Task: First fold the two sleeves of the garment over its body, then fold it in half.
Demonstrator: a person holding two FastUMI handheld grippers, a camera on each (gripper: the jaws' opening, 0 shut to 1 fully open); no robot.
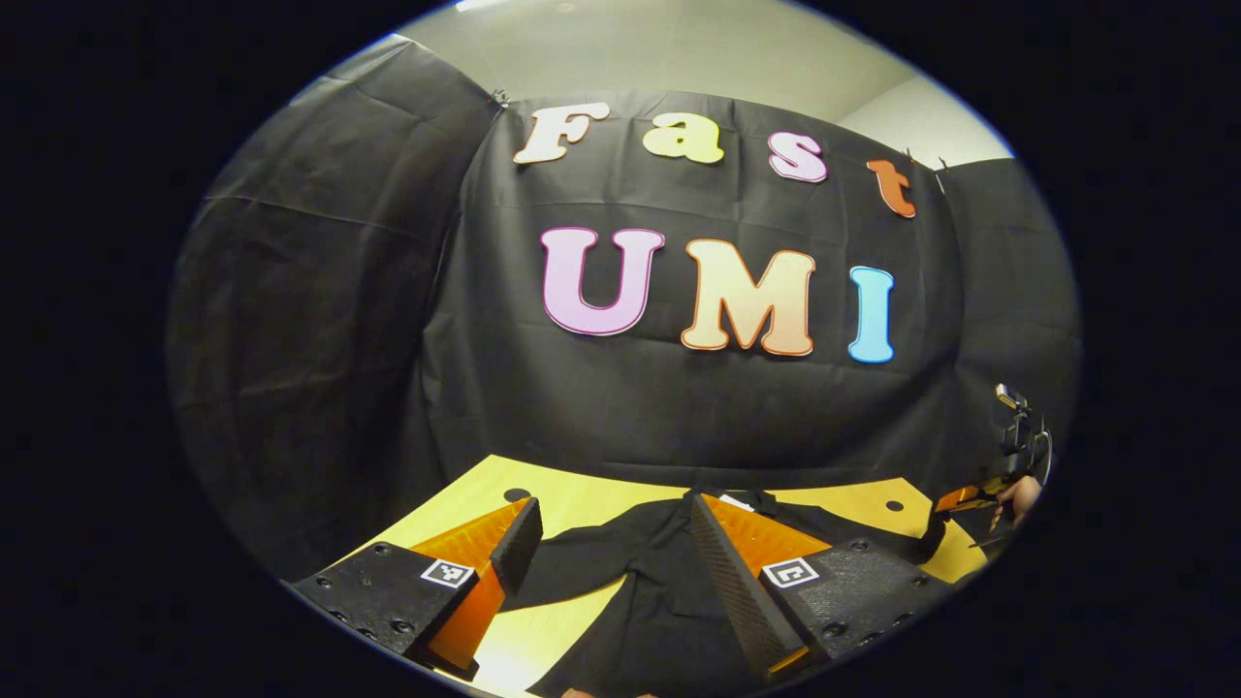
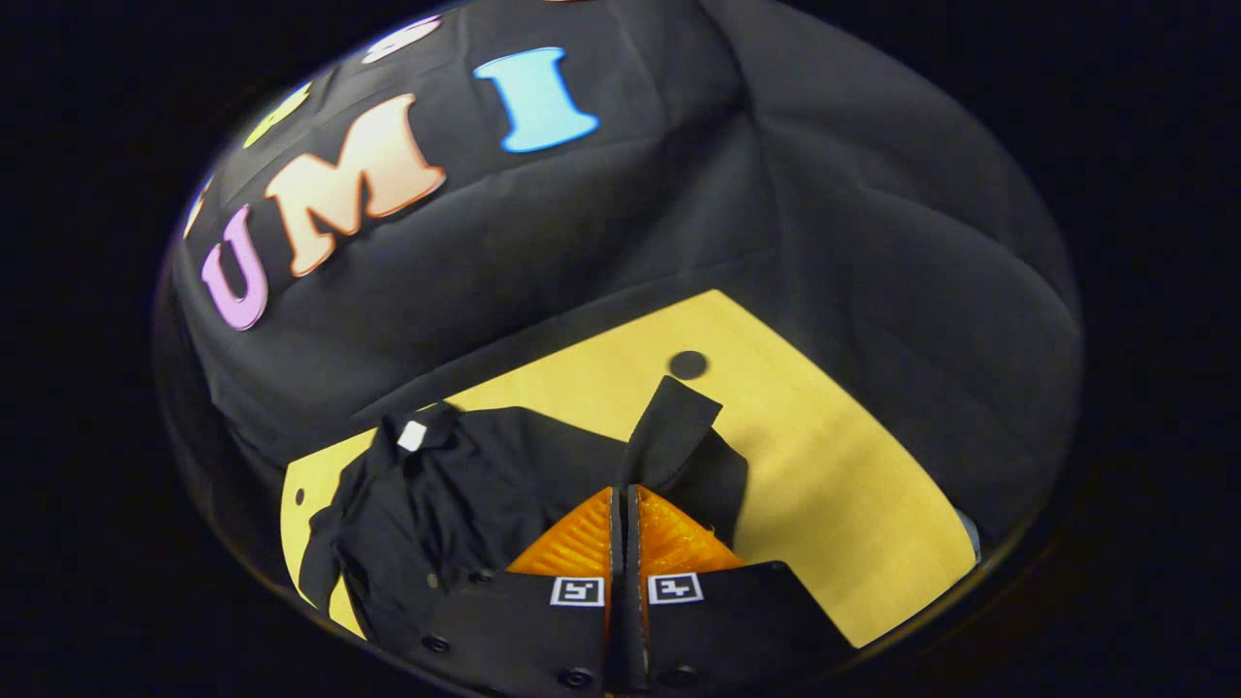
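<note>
A black shirt (image 2: 456,504) lies spread on the yellow table (image 2: 834,475), its collar with a white tag (image 2: 412,436) toward the booth wall. My right gripper (image 2: 623,491) is shut on the shirt's sleeve (image 2: 672,427), whose cuff end sticks out past the fingertips, lifted off the table. In the left gripper view the shirt (image 1: 659,582) lies below my left gripper (image 1: 613,506), which hovers open over it with nothing between its fingers. At that view's far right the right gripper (image 1: 970,499) shows small, held by a hand (image 1: 1020,496).
The table (image 1: 582,499) has small round dark holes (image 2: 687,364) near its corners (image 1: 517,494). Black cloth walls close in the back and both sides. Bare yellow tabletop stretches to the right of the sleeve in the right gripper view.
</note>
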